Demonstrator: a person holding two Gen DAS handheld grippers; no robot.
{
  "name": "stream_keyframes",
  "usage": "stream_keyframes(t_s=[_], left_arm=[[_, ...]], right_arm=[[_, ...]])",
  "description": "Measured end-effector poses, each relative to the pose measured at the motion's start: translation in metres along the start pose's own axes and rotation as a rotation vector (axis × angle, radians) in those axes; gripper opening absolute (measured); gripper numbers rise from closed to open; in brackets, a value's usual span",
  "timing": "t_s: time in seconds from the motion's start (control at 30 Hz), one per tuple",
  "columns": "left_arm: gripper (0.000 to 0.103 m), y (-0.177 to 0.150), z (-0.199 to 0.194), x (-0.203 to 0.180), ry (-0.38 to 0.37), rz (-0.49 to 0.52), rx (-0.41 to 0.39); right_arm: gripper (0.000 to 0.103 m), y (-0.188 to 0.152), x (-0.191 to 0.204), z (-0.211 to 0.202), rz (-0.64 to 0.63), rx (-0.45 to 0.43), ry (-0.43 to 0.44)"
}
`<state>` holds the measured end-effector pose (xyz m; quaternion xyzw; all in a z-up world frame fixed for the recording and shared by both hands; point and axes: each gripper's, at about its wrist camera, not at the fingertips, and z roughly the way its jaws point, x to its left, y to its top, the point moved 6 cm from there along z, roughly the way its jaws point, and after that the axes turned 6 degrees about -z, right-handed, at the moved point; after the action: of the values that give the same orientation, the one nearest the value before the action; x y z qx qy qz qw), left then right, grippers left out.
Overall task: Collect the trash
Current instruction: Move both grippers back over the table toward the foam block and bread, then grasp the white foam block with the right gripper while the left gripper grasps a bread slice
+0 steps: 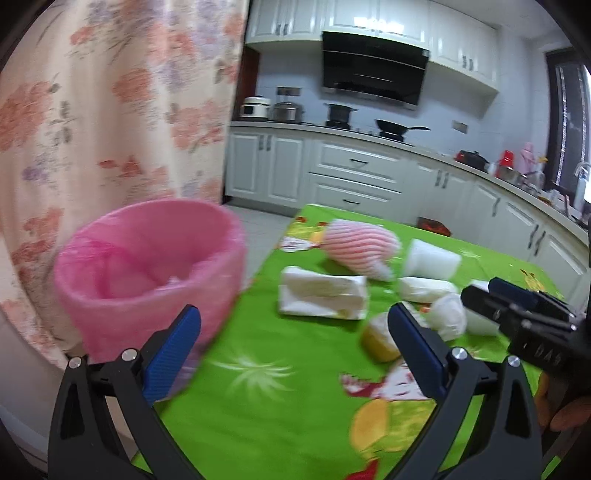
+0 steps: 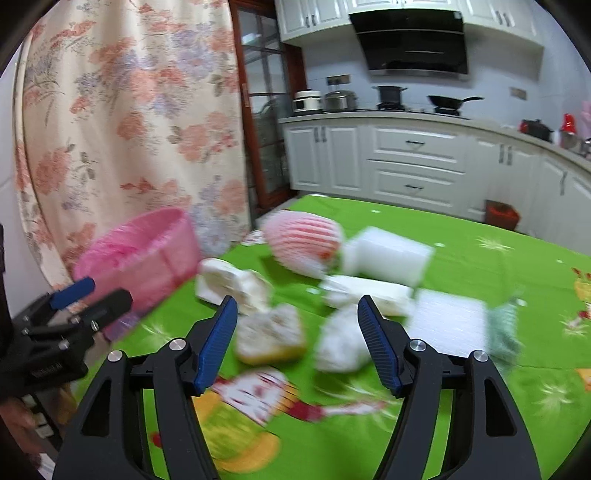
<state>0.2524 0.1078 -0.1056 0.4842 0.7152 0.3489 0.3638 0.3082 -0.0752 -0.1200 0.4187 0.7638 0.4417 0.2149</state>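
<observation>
A pink-lined bin (image 1: 147, 273) is seen at the left edge of the green worktop (image 1: 280, 369). Scattered trash is shown on the worktop: a pink-striped foam net (image 1: 360, 245) on its side, a toppled white cup (image 1: 432, 258), crumpled white paper (image 1: 321, 297), a yellow sponge-like piece (image 2: 271, 334).

You face a kitchen built around its black range hood (image 1: 375, 70); white wall cupboards (image 1: 373, 16) flank it; a wok (image 1: 397, 129) and pots (image 1: 338, 112) sit on the counter below it; white drawers (image 1: 354, 173) stand under that; a floral curtain (image 1: 110, 110) hangs far left of it; a dark window (image 1: 570, 122) lies far right.
</observation>
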Motion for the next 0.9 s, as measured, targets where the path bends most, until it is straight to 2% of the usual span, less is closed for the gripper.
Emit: stream_keyframes(t_s=[0.37,0.77,0.9], left_arm=[[0.098,-0.010,0.036,-0.065,-0.055,0.118,0.055],[0.098,-0.016,0.064,-0.085,-0.059,0.191,0.109],[0.098,-0.019,0.069,-0.085,-0.069,0.189,0.125]], right_arm=[[0.068,-0.033,-0.059,-0.002,0.087,0.060,-0.127],[0.068,-0.028,-0.096,0.001,0.153,0.052,-0.202],[0.068,-0.029,-0.101,-0.001,0.139,0.057,-0.223]])
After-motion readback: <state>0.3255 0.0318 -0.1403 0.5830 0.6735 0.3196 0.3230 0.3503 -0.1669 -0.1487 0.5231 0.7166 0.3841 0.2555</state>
